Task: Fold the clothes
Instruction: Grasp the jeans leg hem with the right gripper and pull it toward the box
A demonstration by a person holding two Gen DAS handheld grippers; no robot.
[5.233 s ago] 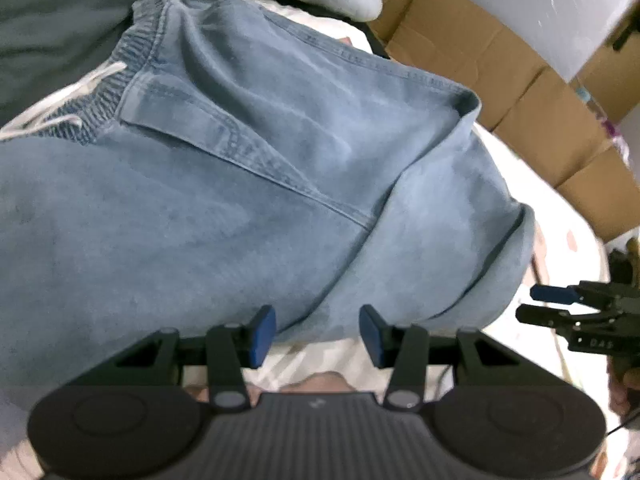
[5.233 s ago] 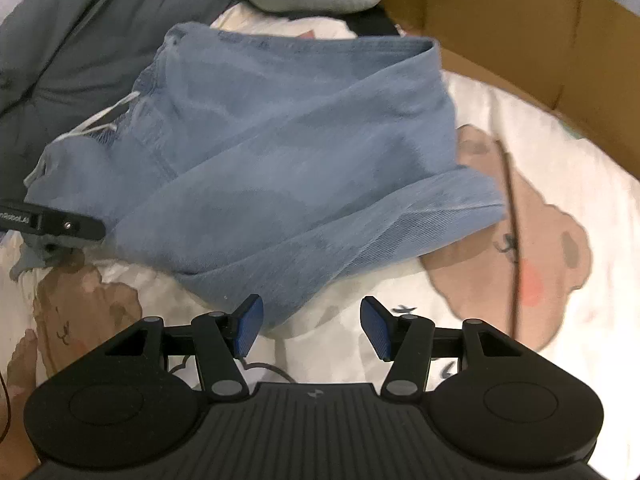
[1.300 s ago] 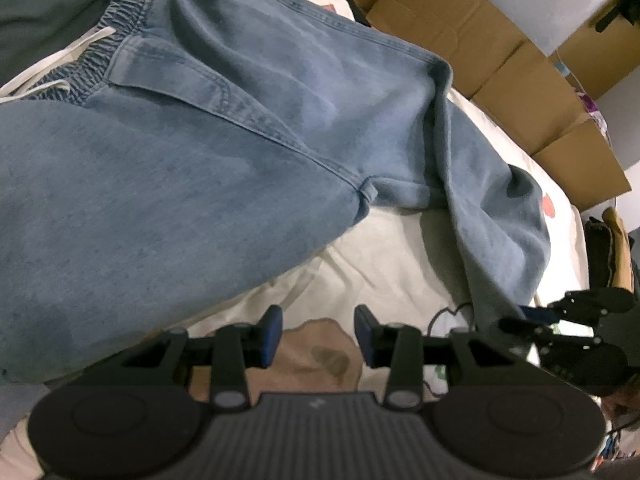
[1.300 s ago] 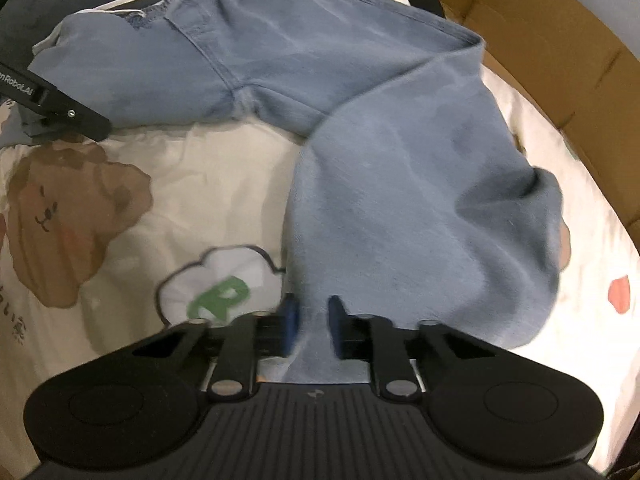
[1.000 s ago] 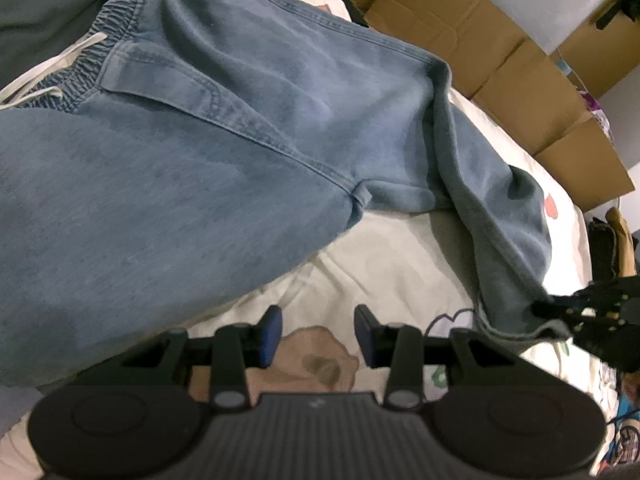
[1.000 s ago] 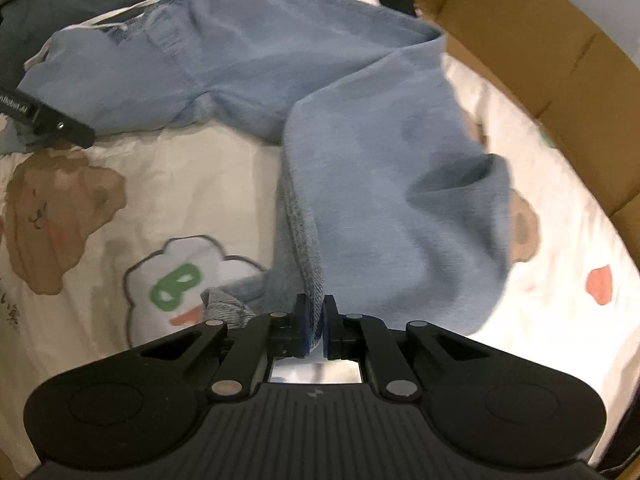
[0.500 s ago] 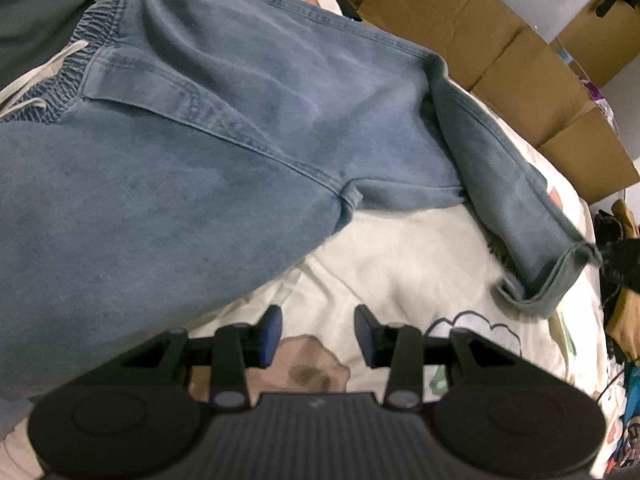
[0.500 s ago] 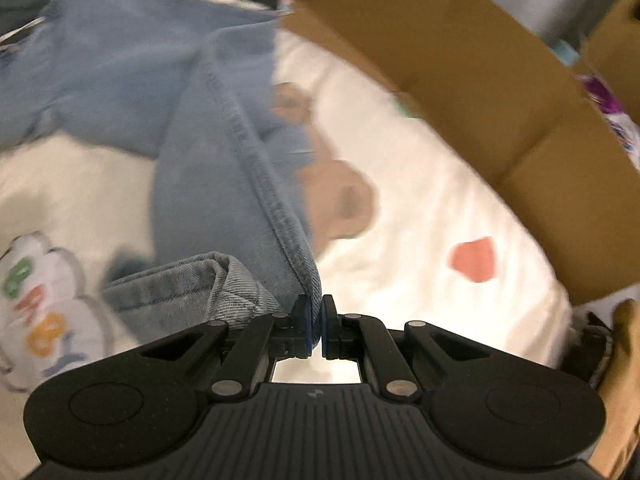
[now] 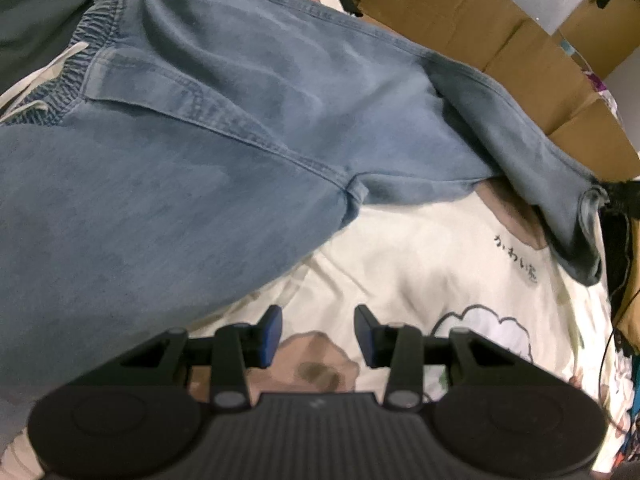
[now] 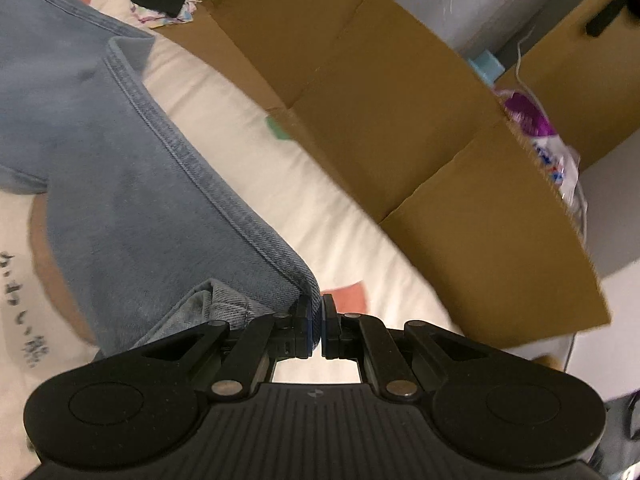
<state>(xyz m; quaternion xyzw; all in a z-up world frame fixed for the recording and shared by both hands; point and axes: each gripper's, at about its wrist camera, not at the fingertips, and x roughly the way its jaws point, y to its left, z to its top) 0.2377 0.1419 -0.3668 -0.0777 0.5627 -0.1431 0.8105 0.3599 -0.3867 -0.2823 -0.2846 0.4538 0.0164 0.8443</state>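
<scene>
The left gripper [image 9: 318, 332] points steeply down, jaws parted and empty. The right gripper [image 10: 316, 330] is clamped, apparently pinching denim, angled downward.

the left wrist view looks steeply down from close above the jeans [image 9: 208, 168], waistband at 10 o'clock. the right wrist view faces the cardboard wall [image 10: 400, 112] at 1 o'clock. both share the pant leg's hem.
</scene>
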